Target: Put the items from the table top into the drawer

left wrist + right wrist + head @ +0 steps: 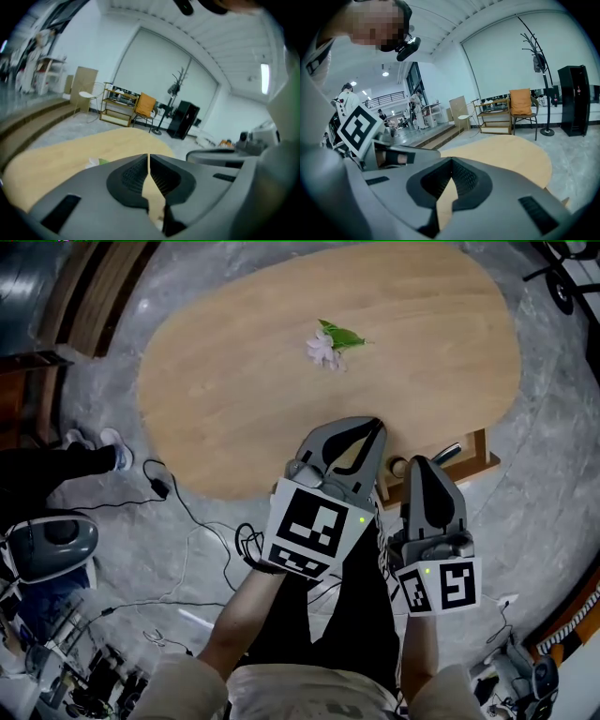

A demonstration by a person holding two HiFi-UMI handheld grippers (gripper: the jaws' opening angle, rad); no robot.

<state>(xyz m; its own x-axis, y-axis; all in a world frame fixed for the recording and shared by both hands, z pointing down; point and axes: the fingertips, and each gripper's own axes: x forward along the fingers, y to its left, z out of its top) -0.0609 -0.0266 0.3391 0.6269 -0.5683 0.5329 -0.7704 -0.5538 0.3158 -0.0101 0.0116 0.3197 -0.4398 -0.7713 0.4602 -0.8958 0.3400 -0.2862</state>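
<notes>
Head view shows a pale pink flower (328,344), green-leaved.

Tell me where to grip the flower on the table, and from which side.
Probably at the narrow waist where the green leaves meet the pink bloom, coming from above: the flower lies flat on the table, so a side approach has little to catch.
</notes>
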